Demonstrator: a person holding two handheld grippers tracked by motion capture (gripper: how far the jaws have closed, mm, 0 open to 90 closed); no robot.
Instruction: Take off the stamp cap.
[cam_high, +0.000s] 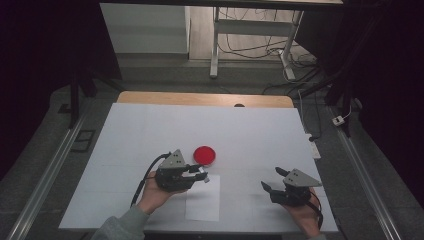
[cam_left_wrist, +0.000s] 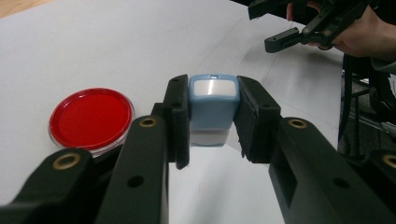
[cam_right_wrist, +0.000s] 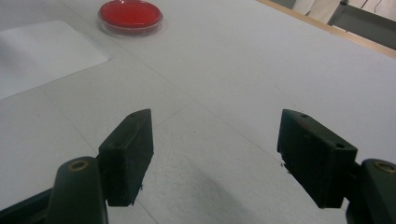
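Left gripper (cam_left_wrist: 212, 123) is clamping the small blue-and-white plastic stamp (cam_left_wrist: 212, 105) above the white paper sheet (cam_high: 204, 202); right gripper (cam_right_wrist: 215, 158) is gaping wide, empty — a tilted stamp could smudge.

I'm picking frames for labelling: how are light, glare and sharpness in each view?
High view: dim, dark at both sides, table evenly lit. Left gripper view: glare on the blue stamp, near jaws soft. Right gripper view: open right tool casts a faint shadow, jaws slightly blurred.

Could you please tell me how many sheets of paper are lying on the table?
1. A single white paper sheet lies near the table's front edge, just below the left claw, which holds a blue stamp.
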